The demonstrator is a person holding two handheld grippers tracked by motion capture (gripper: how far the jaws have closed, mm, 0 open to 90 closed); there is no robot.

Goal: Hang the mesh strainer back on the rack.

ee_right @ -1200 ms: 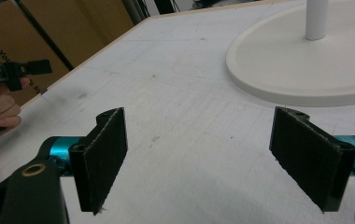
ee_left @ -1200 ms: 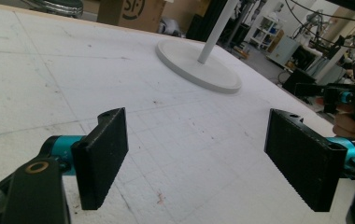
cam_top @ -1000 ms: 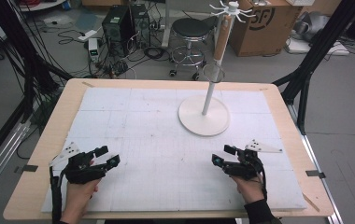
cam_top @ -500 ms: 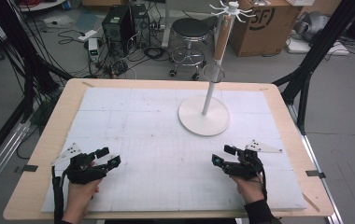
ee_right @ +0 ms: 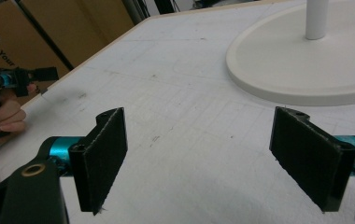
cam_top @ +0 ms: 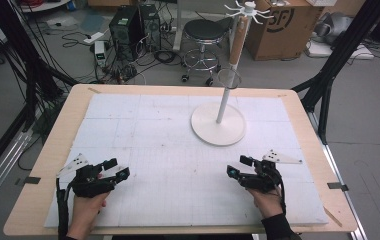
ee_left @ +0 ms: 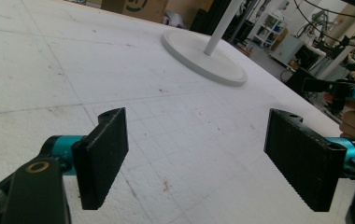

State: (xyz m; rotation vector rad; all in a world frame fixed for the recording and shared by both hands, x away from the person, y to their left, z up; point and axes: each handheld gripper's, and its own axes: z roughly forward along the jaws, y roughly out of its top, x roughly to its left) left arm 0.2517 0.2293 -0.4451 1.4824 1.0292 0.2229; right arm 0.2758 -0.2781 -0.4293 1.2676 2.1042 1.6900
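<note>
A white stand (cam_top: 218, 124) with a round base and a tall pole rises at the back right of the white mat (cam_top: 168, 135); its base also lies ahead in the left gripper view (ee_left: 203, 55) and the right gripper view (ee_right: 301, 70). Near the front left edge rests my left gripper (cam_top: 117, 168) (ee_left: 203, 161), open, with bare mat between its black pads (ee_left: 103, 154). At the front right my right gripper (cam_top: 238, 166) (ee_right: 208, 156) is open too, nothing between its pads (ee_right: 306, 154). Both point inward toward the mat's middle.
The wooden table's rim (cam_top: 58, 135) frames the mat. Behind the table stand a stool (cam_top: 205, 35), a computer tower (cam_top: 125, 25), a cardboard box (cam_top: 283, 25) and loose cables. Black frame posts (cam_top: 328, 75) flank the table.
</note>
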